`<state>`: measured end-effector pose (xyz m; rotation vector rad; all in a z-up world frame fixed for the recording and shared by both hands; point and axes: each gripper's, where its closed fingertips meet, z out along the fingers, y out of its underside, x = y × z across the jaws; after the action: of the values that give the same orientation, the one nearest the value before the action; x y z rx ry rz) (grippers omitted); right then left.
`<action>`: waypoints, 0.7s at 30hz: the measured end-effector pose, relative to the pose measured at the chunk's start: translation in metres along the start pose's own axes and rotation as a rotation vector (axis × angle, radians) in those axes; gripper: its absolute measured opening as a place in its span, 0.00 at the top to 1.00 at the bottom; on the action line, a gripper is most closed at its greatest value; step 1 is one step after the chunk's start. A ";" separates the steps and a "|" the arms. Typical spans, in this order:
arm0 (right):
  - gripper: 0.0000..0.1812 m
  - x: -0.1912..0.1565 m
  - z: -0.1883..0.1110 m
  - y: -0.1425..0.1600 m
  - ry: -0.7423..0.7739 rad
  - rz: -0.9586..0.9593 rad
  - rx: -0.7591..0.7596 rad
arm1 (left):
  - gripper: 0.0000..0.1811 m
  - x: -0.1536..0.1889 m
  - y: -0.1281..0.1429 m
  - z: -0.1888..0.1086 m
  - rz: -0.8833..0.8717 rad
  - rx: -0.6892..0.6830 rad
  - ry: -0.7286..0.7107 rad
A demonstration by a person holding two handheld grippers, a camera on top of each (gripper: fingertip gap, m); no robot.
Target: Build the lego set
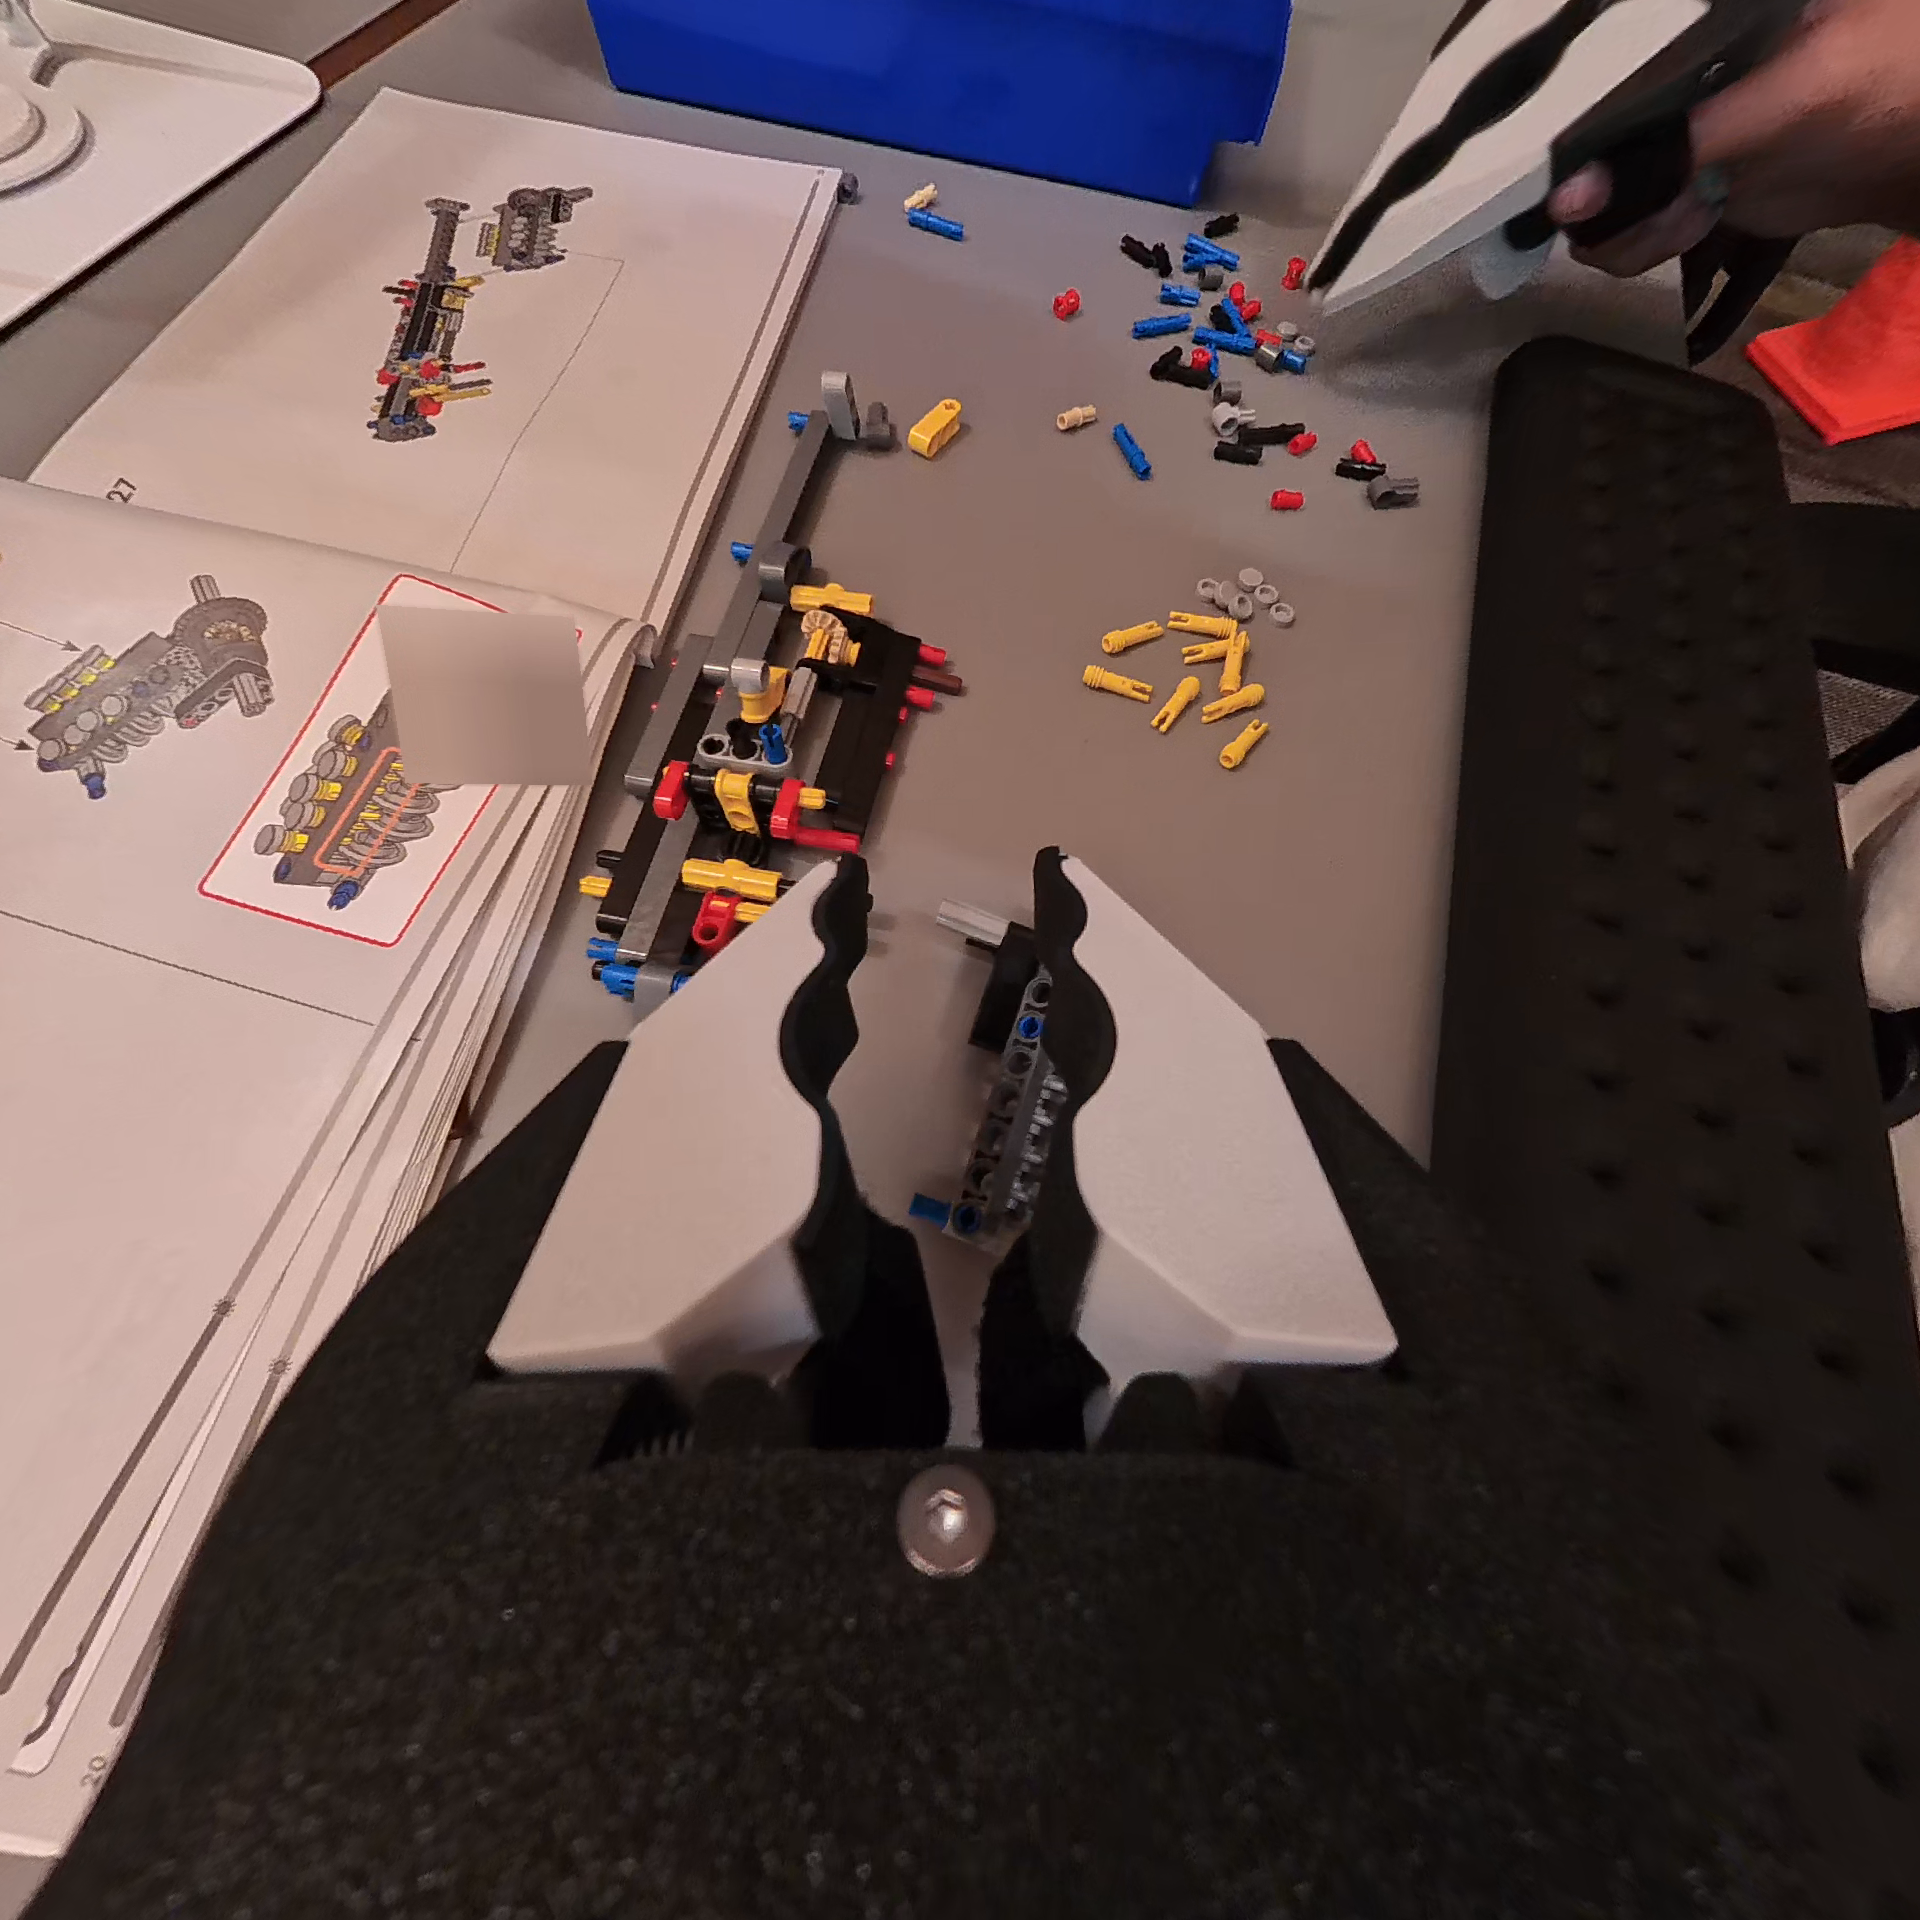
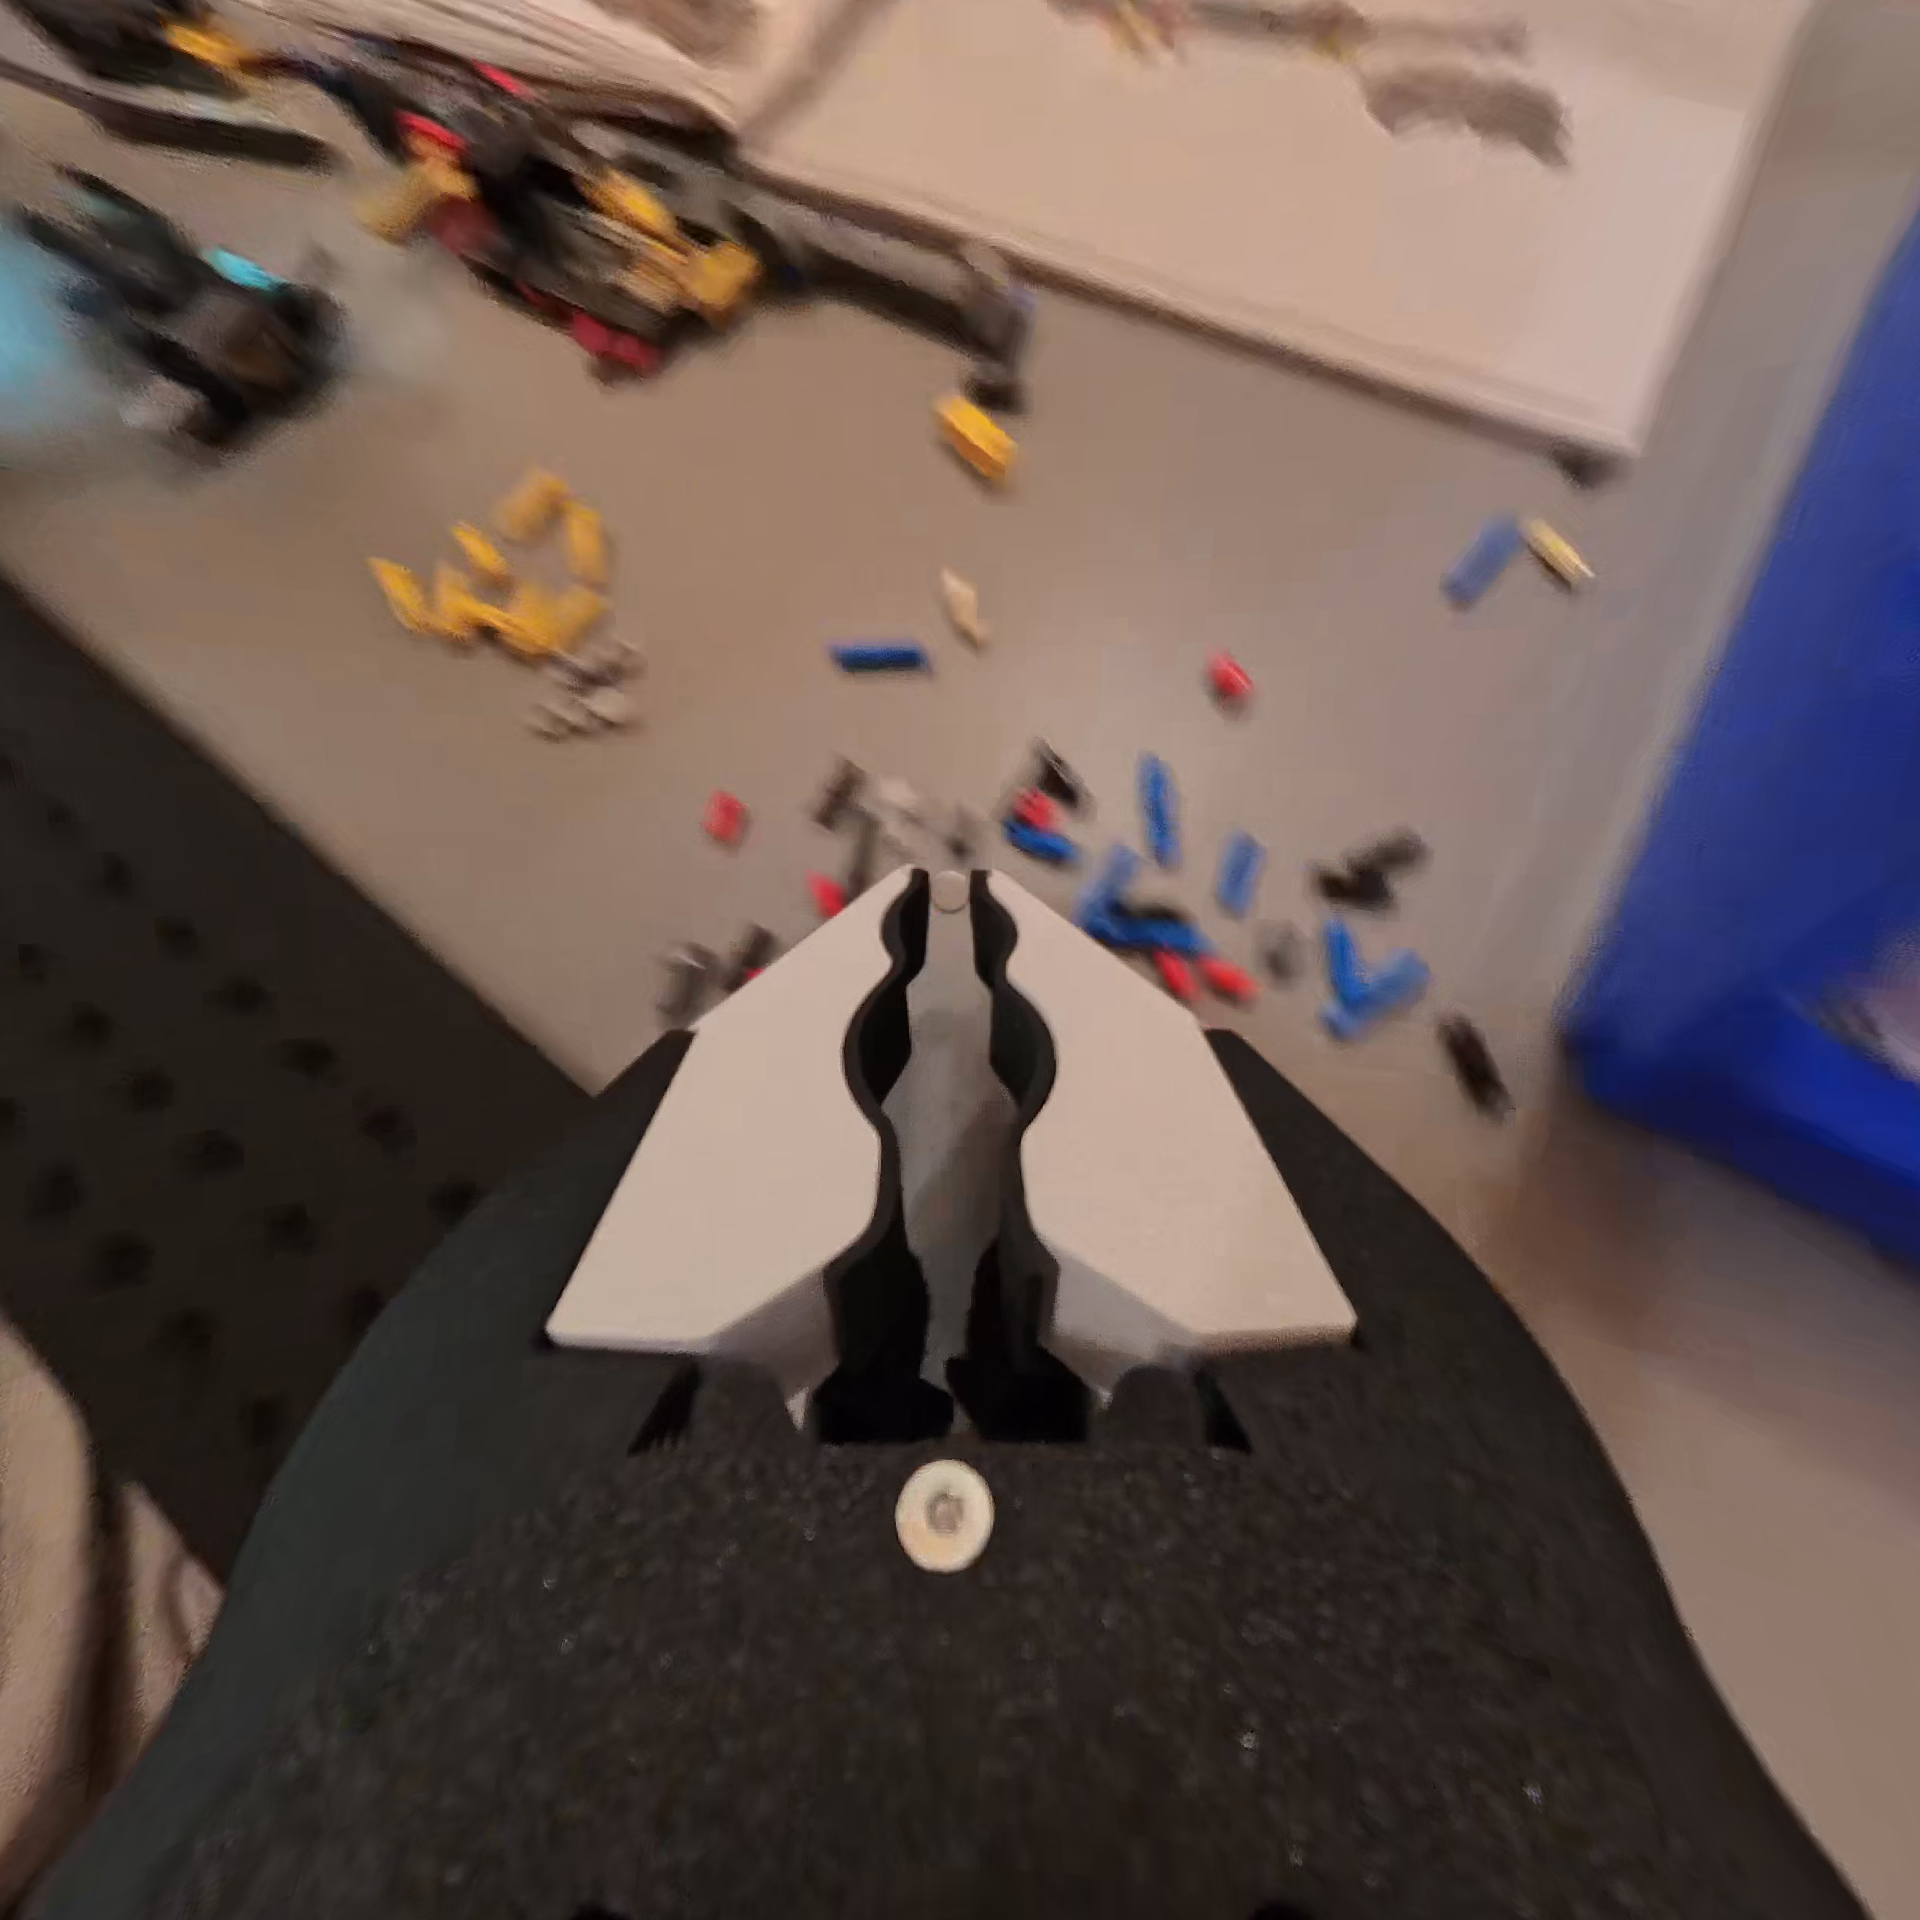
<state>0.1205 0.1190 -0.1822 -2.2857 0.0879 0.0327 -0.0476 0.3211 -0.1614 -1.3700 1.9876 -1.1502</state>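
1. The left hand-held gripper (image 1: pixel 951 868) hangs low over the grey surface (image 1: pixel 1039 644), its jaws standing well apart and gripping nothing. A small grey sub-assembly (image 1: pixel 1013 1101) with blue pins lies on the surface between the two fingers, partly hidden by the right-hand one; whether that finger touches it cannot be told.

2. The main build (image 1: pixel 748 769), a long frame of black and grey beams with yellow, red and blue parts, lies just left of the left gripper's fingertips, beside the open manual (image 1: pixel 312 644) at the left.

3. The right hand-held gripper (image 2: pixel 948 883) has its jaws nearly closed, pinching a small round light-grey piece (image 2: pixel 948 891) at the very tips. In the left wrist view it (image 1: pixel 1320 286) shows at the upper right, held by a hand (image 1: pixel 1787 135), with its tips at the edge of the mixed pile.

4. That mixed pile (image 1: pixel 1226 332) of blue, black, red and grey pins is scattered at the far right of the surface. Nearer lies a cluster of yellow pins (image 1: pixel 1195 665) with a few small grey round pieces (image 1: pixel 1247 594) just beyond it.

5. A blue bin (image 1: pixel 935 73) stands at the far edge, and a black perforated mat (image 1: pixel 1662 935) runs along the right side.

6. The right wrist view is heavily motion-blurred, so the loose parts there show only as streaks of colour.
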 end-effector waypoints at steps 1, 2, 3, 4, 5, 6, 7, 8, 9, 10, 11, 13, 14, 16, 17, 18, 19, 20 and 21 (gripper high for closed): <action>0.96 -0.023 0.008 -0.012 -0.069 -0.037 0.019 | 0.83 -0.001 0.000 0.000 -0.002 -0.001 -0.001; 0.96 -0.047 0.018 -0.018 -0.140 -0.077 0.011 | 0.83 -0.001 0.001 0.000 -0.003 -0.001 -0.002; 0.96 -0.065 0.028 -0.019 -0.182 -0.120 -0.018 | 0.83 -0.001 0.001 0.000 -0.003 -0.001 -0.003; 0.96 -0.077 0.038 -0.018 -0.200 -0.165 -0.044 | 0.83 -0.002 0.000 -0.001 -0.002 0.000 -0.005; 0.96 -0.083 0.045 -0.016 -0.203 -0.201 -0.061 | 0.83 -0.002 0.000 -0.002 -0.001 0.002 -0.007; 0.96 -0.084 0.050 -0.016 -0.193 -0.216 -0.073 | 0.83 -0.002 -0.001 -0.002 0.000 0.004 -0.009; 0.96 -0.085 0.053 -0.015 -0.203 -0.212 -0.088 | 0.83 -0.003 -0.001 -0.003 0.001 0.006 -0.011; 0.96 -0.087 0.054 -0.014 -0.226 -0.198 -0.101 | 0.83 -0.003 -0.001 -0.004 -0.001 0.008 -0.013; 0.96 -0.086 0.054 -0.014 -0.228 -0.192 -0.107 | 0.83 -0.004 -0.001 -0.004 -0.003 0.009 -0.013; 0.96 -0.084 0.055 -0.012 -0.222 -0.201 -0.122 | 0.83 -0.004 -0.002 -0.004 -0.004 0.011 -0.014; 0.96 -0.084 0.056 -0.008 -0.217 -0.216 -0.146 | 0.83 -0.004 -0.002 -0.005 -0.005 0.012 -0.014; 0.96 -0.084 0.058 -0.005 -0.214 -0.238 -0.163 | 0.83 -0.004 -0.002 -0.004 -0.004 0.011 -0.013; 0.96 -0.085 0.058 -0.005 -0.213 -0.243 -0.164 | 0.83 -0.004 -0.002 -0.004 -0.003 0.010 -0.013; 0.96 -0.083 0.059 -0.005 -0.210 -0.235 -0.165 | 0.83 -0.004 -0.001 -0.004 -0.001 0.007 -0.012; 0.96 -0.083 0.059 -0.005 -0.214 -0.230 -0.166 | 0.83 -0.004 -0.001 -0.003 -0.003 0.006 -0.011; 0.95 -0.082 0.058 -0.005 -0.210 -0.228 -0.164 | 0.83 -0.004 0.000 -0.003 -0.005 0.004 -0.010; 0.94 -0.082 0.057 -0.006 -0.209 -0.226 -0.157 | 0.83 -0.004 0.000 -0.003 -0.007 0.004 -0.009; 0.94 -0.081 0.054 -0.008 -0.206 -0.222 -0.137 | 0.83 -0.004 0.000 -0.002 -0.008 0.004 -0.008; 0.94 -0.074 0.048 -0.010 -0.181 -0.215 -0.114 | 0.83 -0.004 0.000 -0.002 -0.009 0.003 -0.007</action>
<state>0.0474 0.1662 -0.2025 -2.3824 -0.2600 0.1345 -0.0479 0.3259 -0.1609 -1.3810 1.9762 -1.1504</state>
